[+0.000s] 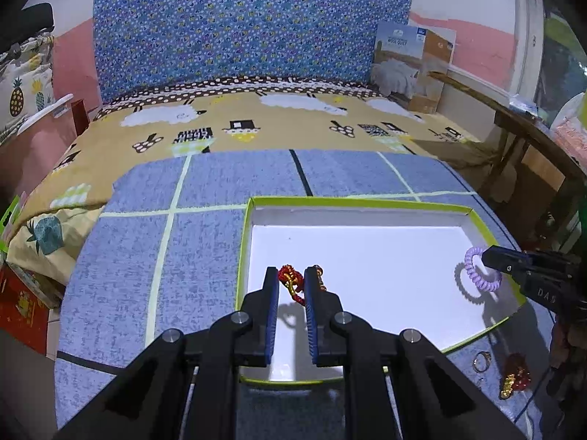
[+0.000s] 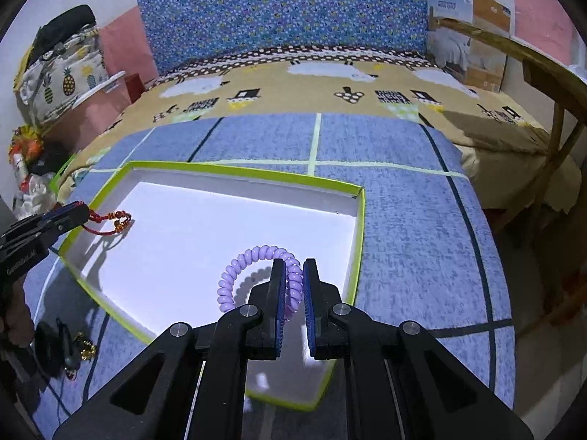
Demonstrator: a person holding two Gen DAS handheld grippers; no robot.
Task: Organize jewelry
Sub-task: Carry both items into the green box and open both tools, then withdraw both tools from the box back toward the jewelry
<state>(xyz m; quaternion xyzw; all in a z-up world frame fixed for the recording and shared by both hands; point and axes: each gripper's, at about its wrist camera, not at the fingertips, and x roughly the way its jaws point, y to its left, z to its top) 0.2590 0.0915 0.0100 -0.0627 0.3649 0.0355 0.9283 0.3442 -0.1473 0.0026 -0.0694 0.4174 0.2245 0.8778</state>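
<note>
With both grippers over the shallow white cardboard tray with a lime-green rim (image 1: 477, 216), this looks like a paired drop-off: 2 pieces carried in, neither released yet

Left gripper (image 1: 291, 275): jaws nearly closed, narrow gap, pinching the red braided cord bracelet with gold beads (image 1: 291, 281). Right wrist view shows the bracelet (image 2: 112, 223) hanging off the fingertips just inside the tray's left rim, clear of the floor – shadow sits below it. Held by 1 end so the loop drops freely

Right gripper (image 2: 293, 278): jaws also nearly shut, clamped across 1 side of the lilac plastic spiral coil hair tie (image 2: 249, 271), rest of the ring sticking out to the left. It's above the tray's right part, shadow offset underneath, so I judge it's not touching

Each item is kept to its own side, well apart, probably so they don't tangle

Remaining on the blue checked cloth (image 1: 146, 256) beside the tray's near edge: a metal ring (image 1: 481, 361) and a red-and-gold charm (image 1: 515, 376), not yet sorted
</note>
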